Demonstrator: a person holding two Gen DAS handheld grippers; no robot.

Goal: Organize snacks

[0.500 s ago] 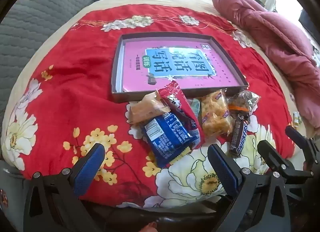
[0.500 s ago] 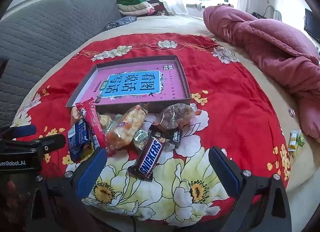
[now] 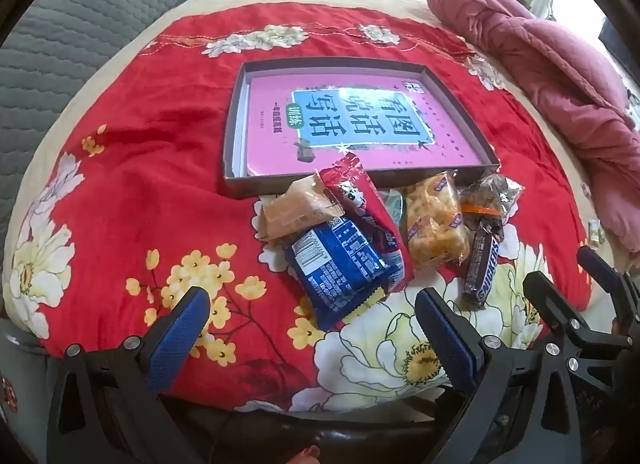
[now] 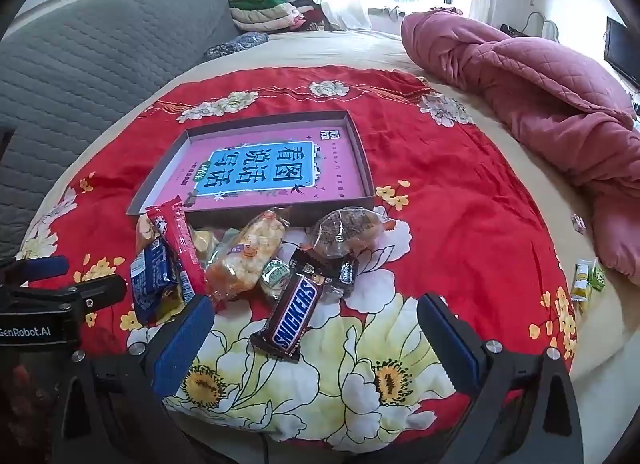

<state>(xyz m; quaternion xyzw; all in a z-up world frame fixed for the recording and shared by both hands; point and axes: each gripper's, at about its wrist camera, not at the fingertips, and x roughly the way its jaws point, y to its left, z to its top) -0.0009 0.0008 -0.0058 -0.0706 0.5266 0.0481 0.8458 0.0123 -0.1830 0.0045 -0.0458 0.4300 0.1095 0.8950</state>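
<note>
**Still unsorted: snack pile beside one shallow box**

Altogether, one shallow box [image 3: 352,180] lay on a red floral cover [image 3: 152,168] spread over the bed, with one pink book [image 3: 352,124] flat inside it. No snack was in the box; the whole pile sat on the cover against the box's near wall.

Counted in the pile: one blue biscuit packet [image 3: 340,264], one long red packet [image 3: 360,200] lying partly over it, one tan packet [image 3: 296,208] just beside them, one clear bag of puffed yellow pieces [image 3: 434,220], one Snickers bar [image 4: 294,314] and one clear-wrapped dark cake [image 4: 344,230]. At least two small wrapped sweets [image 4: 276,274] lay tucked among them, though the crowding made that count unsure. Two more small green-and-yellow packets [image 4: 586,276] lay well apart, near the bed's edge below one rumpled pink quilt [image 4: 540,80].

Both sets of tongs hung over the near edge of the cover, tilted downward. The left tongs [image 3: 312,318] stood spread wide, holding nothing, the blue packet just ahead of them. The right tongs [image 4: 316,322] were likewise spread wide and empty, the Snickers bar lying between their blue pads [image 4: 182,340] without touching either.
</note>
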